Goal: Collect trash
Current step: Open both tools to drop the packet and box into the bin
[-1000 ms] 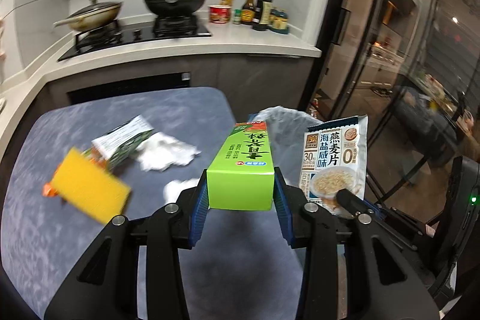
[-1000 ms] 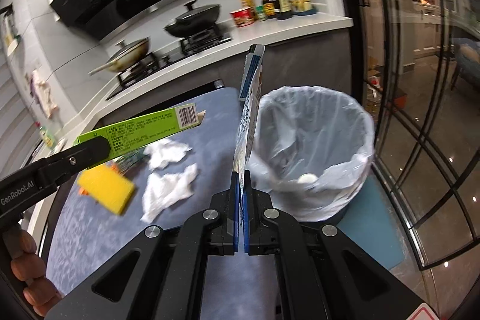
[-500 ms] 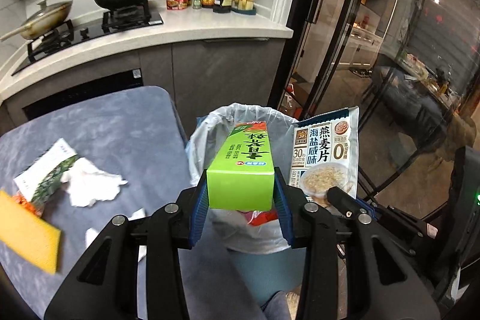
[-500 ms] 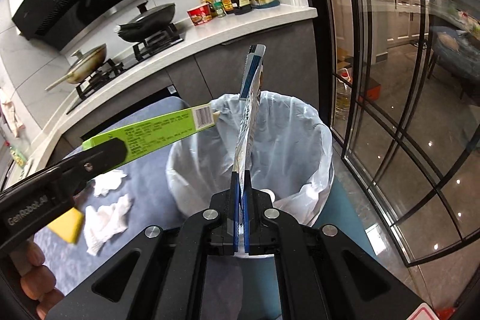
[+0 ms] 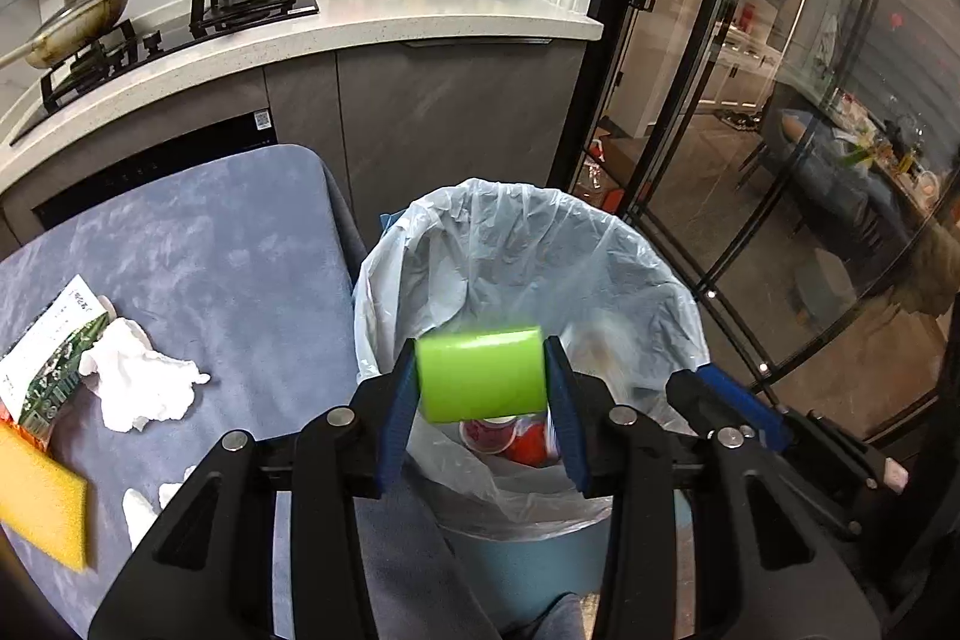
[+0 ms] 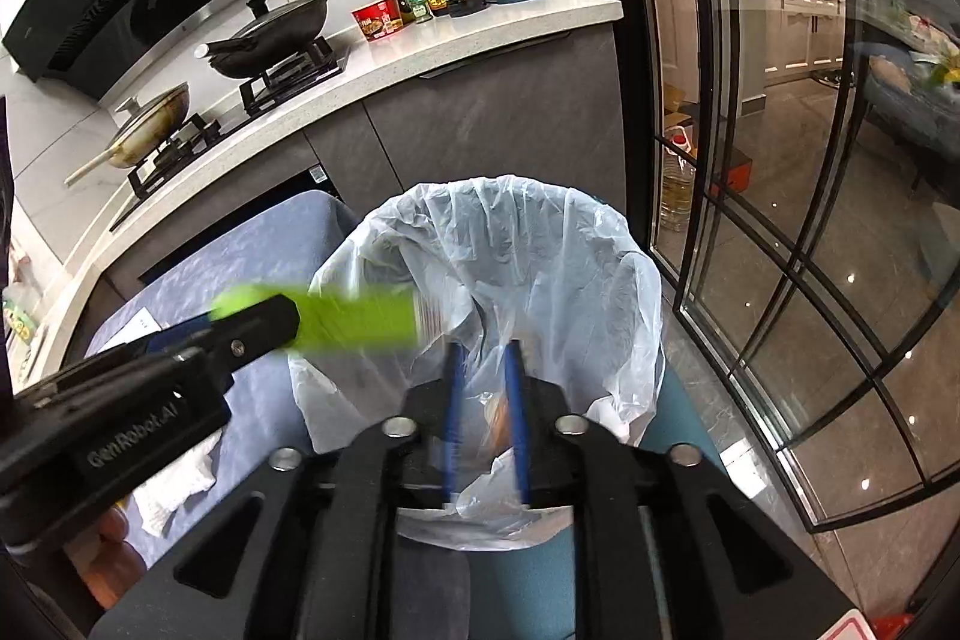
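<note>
**Q:** Fig. a, L wrist view: what's the left claw (image 5: 480,361) doing?

**A:** Jaws are sitting partly apart w/ the green box (image 5: 480,379) between the pads. The box is smearing while the claw is showing sharp, so I can't tell whether the pads are pressing on it. It's hanging straight ahead of the claw, over the mouth of the bin bag (image 5: 528,244). A red cup (image 5: 489,436) is lying in the bag, just below the box.

**Q:** Fig. b, R wrist view: and the right claw (image 6: 482,346)?

**A:** Jaws are opening, w/ nothing between the pads. It's pointing down into the same bag, and a blurred orange-ish shape (image 6: 498,415) is showing in the bag beyond the pads. I can't tell what it is.

**Q:** Remaining trash?

**A:** It's lying on the counter (image 5: 210,250), well to the L of the left claw: crumpled tissue (image 5: 138,388), a printed wrapper (image 5: 48,364) touching it, and a yellow sponge (image 5: 42,502) nearer the cam.
</note>
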A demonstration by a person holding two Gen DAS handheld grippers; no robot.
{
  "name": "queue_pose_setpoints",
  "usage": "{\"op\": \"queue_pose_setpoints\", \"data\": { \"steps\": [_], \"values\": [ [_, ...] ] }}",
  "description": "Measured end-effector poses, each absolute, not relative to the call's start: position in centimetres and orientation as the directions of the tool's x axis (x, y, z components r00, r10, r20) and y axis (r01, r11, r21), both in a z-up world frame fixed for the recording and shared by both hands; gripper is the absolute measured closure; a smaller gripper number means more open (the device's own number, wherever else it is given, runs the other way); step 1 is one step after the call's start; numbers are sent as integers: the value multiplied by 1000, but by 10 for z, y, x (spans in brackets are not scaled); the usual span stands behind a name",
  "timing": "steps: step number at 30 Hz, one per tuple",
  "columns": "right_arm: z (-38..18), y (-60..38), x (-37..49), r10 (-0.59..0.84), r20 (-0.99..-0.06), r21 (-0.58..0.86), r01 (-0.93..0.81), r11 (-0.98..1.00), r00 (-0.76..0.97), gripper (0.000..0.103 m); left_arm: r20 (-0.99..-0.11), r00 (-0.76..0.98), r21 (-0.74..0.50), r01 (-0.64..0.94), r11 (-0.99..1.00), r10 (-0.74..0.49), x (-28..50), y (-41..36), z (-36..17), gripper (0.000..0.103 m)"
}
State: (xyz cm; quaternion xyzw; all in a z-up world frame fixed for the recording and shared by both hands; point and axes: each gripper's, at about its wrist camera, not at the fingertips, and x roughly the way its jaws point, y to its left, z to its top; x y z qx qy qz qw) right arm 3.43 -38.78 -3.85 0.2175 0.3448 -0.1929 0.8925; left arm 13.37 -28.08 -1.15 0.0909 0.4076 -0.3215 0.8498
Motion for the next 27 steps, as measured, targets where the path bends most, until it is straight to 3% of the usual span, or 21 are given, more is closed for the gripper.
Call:
{"op": "queue_pose_setpoints", "data": {
  "steps": [2, 10, 27],
  "values": [
    [-36, -386, 34, -202, -695, 248, 493, 834, 690, 83, -753, 467, -95, 620, 779, -463, 134, -282, -11, 55],
    [-25, -377, 27, -204, -681, 246, 482, 841, 703, 78, -742, 487, -96, 604, 791, -461, 130, -272, -2, 48],
    [-5, -320, 11, -158, -662, 240, 407, 881, 733, 78, -728, 536, -99, 534, 840, -427, 111, -202, 12, 44]
  ]
}}
